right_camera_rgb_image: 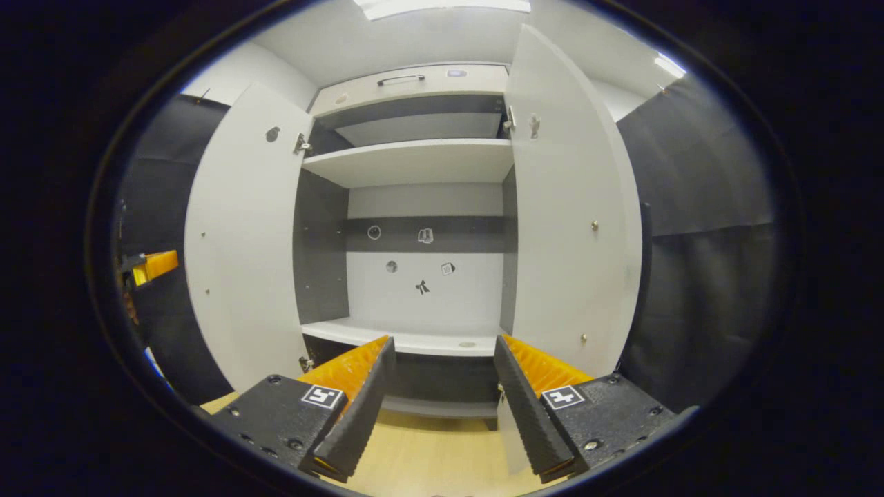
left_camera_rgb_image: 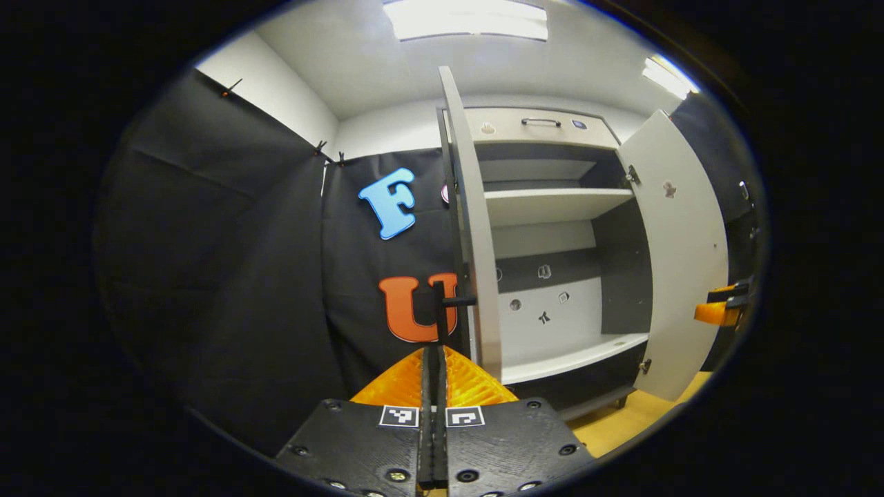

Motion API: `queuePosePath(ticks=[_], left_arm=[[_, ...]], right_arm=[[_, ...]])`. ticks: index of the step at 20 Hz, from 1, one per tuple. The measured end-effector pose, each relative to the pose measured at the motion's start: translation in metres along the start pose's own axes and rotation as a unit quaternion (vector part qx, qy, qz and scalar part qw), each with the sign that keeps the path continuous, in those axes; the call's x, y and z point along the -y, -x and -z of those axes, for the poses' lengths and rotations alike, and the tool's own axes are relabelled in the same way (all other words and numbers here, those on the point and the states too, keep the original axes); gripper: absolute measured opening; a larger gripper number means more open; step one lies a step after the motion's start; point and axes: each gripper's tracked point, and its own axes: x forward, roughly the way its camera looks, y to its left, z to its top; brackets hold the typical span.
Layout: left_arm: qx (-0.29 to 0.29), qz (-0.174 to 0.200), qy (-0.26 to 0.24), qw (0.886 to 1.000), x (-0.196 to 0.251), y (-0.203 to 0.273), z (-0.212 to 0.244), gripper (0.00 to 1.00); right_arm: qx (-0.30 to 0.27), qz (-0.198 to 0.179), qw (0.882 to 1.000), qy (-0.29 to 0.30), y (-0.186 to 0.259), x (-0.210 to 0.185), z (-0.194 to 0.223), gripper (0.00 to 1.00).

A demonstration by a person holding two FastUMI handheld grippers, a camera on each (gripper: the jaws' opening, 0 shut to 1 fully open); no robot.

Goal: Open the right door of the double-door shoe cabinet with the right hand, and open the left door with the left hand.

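The shoe cabinet (left_camera_rgb_image: 552,207) stands with both doors swung out. In the left gripper view the left door (left_camera_rgb_image: 476,235) shows edge-on, its black bar handle (left_camera_rgb_image: 440,310) running down between my orange fingers. My left gripper (left_camera_rgb_image: 434,353) is shut on that handle. The right door (left_camera_rgb_image: 684,255) stands wide open, and the right gripper (left_camera_rgb_image: 722,308) hangs beside its outer edge. In the right gripper view my right gripper (right_camera_rgb_image: 442,397) is open and holds nothing. It faces the cabinet's inside, between the left door (right_camera_rgb_image: 242,241) and the right door (right_camera_rgb_image: 566,228). The left gripper (right_camera_rgb_image: 152,266) peeks out past the left door.
Inside, an upper shelf (right_camera_rgb_image: 414,162) and a lower shelf (right_camera_rgb_image: 407,338) are bare, with small stickers on the back wall. A drawer with a handle (right_camera_rgb_image: 400,79) sits on top. Black cloth walls close in both sides. The floor (right_camera_rgb_image: 428,449) is pale wood.
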Motion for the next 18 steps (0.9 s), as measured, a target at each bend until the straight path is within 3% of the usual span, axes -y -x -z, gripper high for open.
queuePosePath(ticks=[3, 5, 14, 15, 18], left_arm=[[-0.014, 0.052, 0.060, 0.997, 0.066, -0.006, 0.005, 0.00], [-0.025, 0.064, 0.076, 0.995, 0.095, -0.022, 0.009, 0.00], [-0.056, 0.082, 0.026, 0.995, 0.182, -0.062, 0.045, 0.00], [-0.055, 0.084, 0.020, 0.995, 0.187, -0.061, 0.045, 0.13], [-0.047, 0.080, 0.014, 0.996, 0.196, -0.060, 0.041, 0.20]], right_arm=[[0.008, -0.013, 1.000, -0.004, 0.001, -0.010, -0.006, 0.90], [0.015, -0.015, 1.000, -0.009, 0.004, -0.011, -0.011, 0.90], [0.021, -0.004, 1.000, 0.002, 0.019, 0.010, -0.011, 0.90], [0.022, -0.001, 1.000, 0.006, 0.020, 0.013, -0.011, 0.90], [0.023, -0.005, 1.000, 0.004, 0.022, 0.015, -0.009, 0.90]])
